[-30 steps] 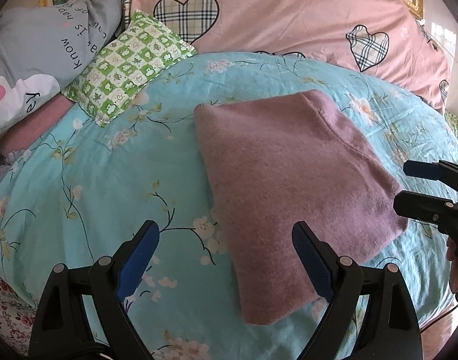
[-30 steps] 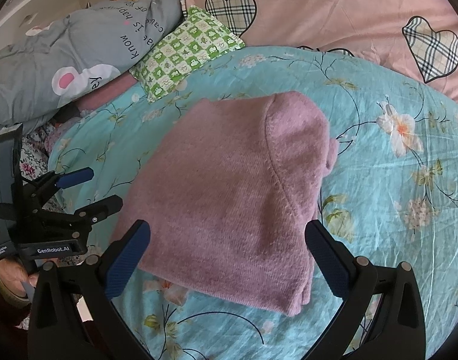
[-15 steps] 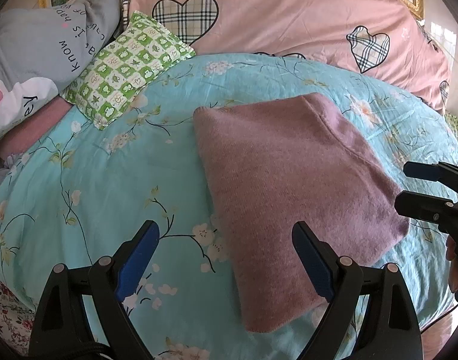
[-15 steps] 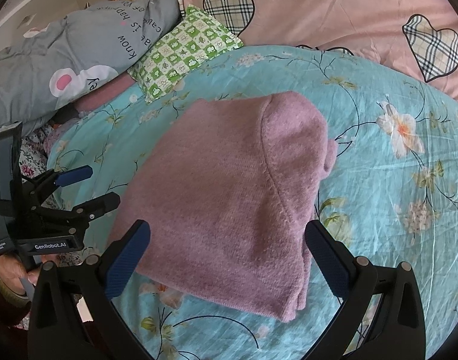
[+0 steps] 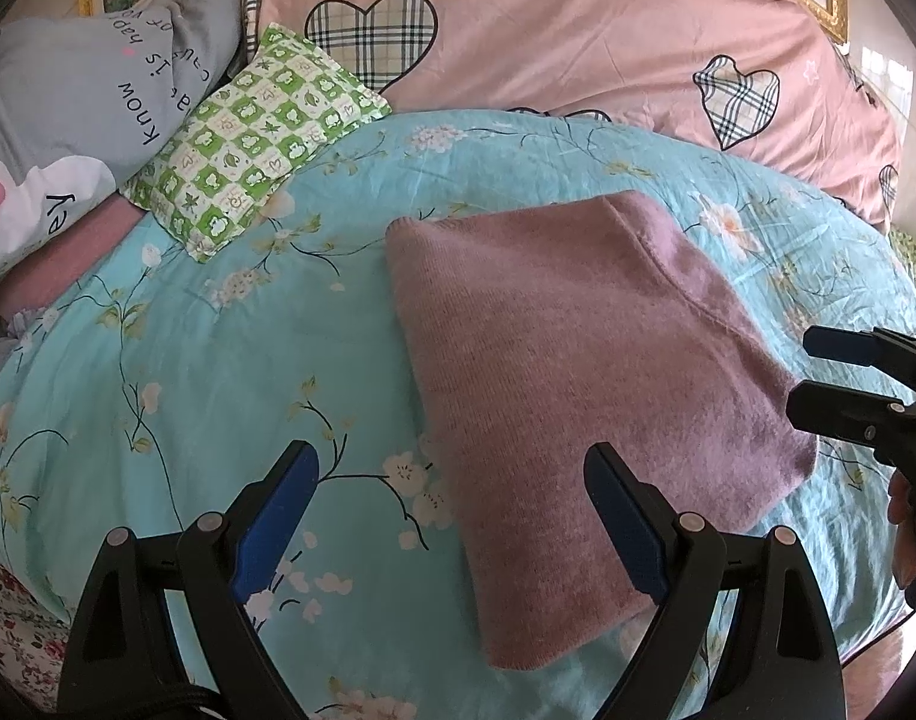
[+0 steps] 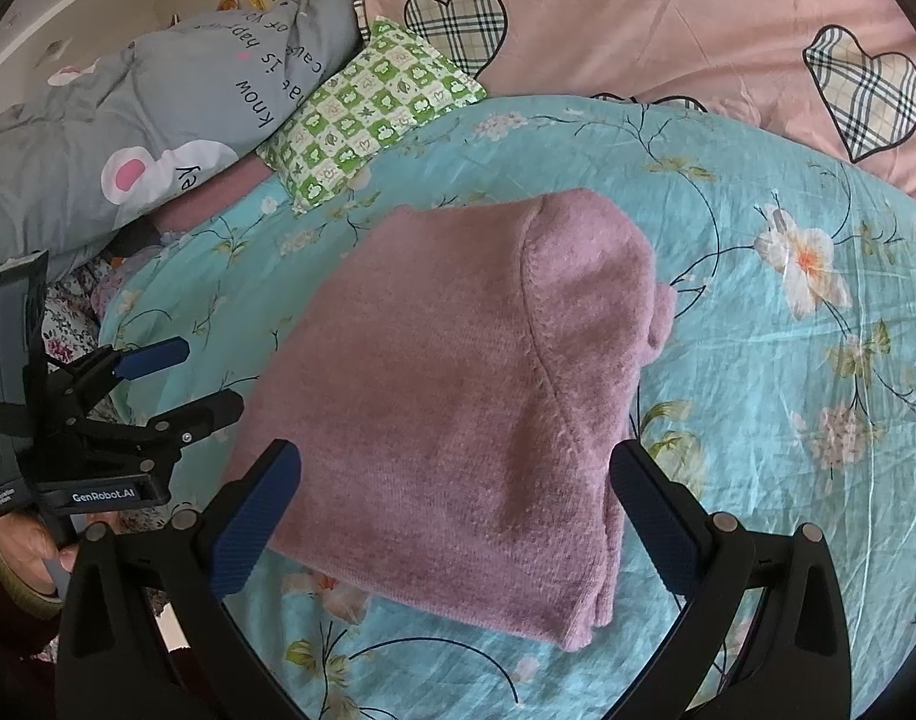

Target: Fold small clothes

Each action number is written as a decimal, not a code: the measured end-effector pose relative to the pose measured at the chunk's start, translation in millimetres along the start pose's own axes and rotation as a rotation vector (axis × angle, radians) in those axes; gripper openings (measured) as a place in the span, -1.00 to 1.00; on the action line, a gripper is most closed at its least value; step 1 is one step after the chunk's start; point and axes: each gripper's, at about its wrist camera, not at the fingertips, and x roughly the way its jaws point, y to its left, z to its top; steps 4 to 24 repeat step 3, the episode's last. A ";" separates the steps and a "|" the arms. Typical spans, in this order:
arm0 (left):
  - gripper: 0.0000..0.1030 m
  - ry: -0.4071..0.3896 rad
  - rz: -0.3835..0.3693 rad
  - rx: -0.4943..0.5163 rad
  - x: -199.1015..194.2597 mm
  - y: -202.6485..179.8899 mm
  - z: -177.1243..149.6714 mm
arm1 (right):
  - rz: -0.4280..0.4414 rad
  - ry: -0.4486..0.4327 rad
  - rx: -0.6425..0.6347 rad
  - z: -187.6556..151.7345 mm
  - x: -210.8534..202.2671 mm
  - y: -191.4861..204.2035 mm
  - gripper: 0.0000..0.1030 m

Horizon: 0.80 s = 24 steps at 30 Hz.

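A mauve knitted garment [image 5: 583, 372] lies folded into a flat rectangle on the turquoise floral bedspread [image 5: 230, 360]. It also shows in the right wrist view [image 6: 458, 414]. My left gripper [image 5: 452, 516] is open and empty, held above the garment's near left edge. My right gripper [image 6: 458, 510] is open and empty, held above the garment's near edge. The right gripper shows at the right edge of the left wrist view [image 5: 847, 378], and the left gripper shows at the left of the right wrist view [image 6: 182, 378].
A green checked pillow [image 5: 254, 138], a grey printed quilt [image 5: 68, 114] and a pink quilt with plaid hearts [image 5: 577, 36] lie at the head of the bed. The bed's edge falls away at the lower left [image 5: 14, 618].
Both grippers have shifted only slightly over the garment. The garment lies as before and both grippers stay open.
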 end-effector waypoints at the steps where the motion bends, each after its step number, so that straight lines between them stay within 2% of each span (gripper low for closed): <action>1: 0.76 -0.001 0.004 0.002 0.3 -0.6 -0.5 | 0.004 0.001 0.005 0.1 0.4 -1.3 0.99; 24: 0.76 0.000 0.006 0.009 0.5 -2.0 -1.3 | 0.016 0.000 0.018 0.1 1.9 -3.3 0.99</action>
